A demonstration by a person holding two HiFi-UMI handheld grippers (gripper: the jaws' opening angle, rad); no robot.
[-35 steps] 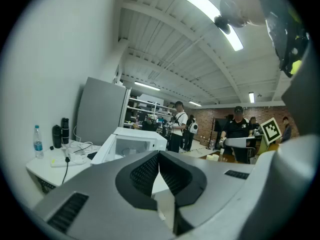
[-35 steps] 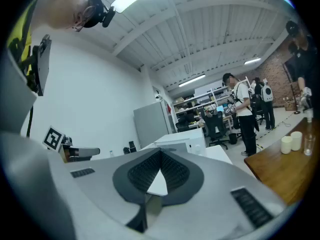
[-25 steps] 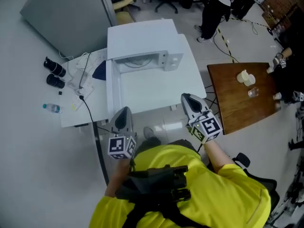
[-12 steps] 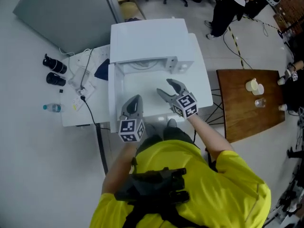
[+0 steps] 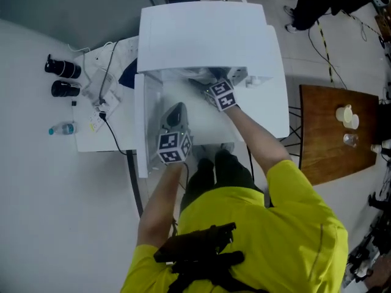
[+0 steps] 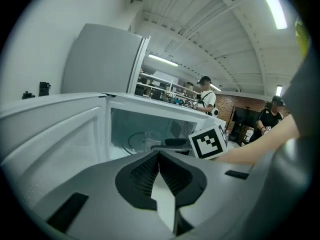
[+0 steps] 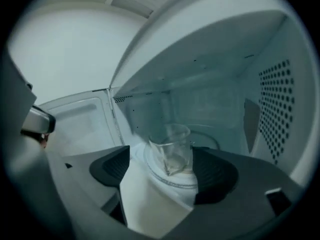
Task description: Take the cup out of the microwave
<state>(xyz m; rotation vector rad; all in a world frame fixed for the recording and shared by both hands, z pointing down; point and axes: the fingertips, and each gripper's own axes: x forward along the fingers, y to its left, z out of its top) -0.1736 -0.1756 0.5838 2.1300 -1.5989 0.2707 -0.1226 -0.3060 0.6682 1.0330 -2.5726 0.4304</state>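
Observation:
A white microwave (image 5: 201,35) stands with its door (image 5: 142,127) swung open to the left. Inside, a clear glass cup (image 7: 172,149) sits upright on the white turntable (image 7: 165,181). My right gripper (image 7: 164,171) reaches into the cavity, its jaws opening. The cup stands between the two dark pads (image 7: 216,176), which do not touch it. In the head view the right gripper (image 5: 204,81) is half hidden under the microwave's top. My left gripper (image 5: 176,112) hangs shut and empty in front of the opening, beside the door; its closed jaws (image 6: 159,156) point at the cavity.
Two black lenses (image 5: 61,69), a small water bottle (image 5: 61,129) and cables lie on the white table left of the microwave. A wooden table (image 5: 330,139) with small cups (image 5: 347,115) stands to the right. The cavity's perforated right wall (image 7: 275,104) is close to the right jaw.
Both grippers moved forward and down toward the microwave. The right one went from shut, at the table's front edge, into the cavity with its jaws spread. The left stayed shut.

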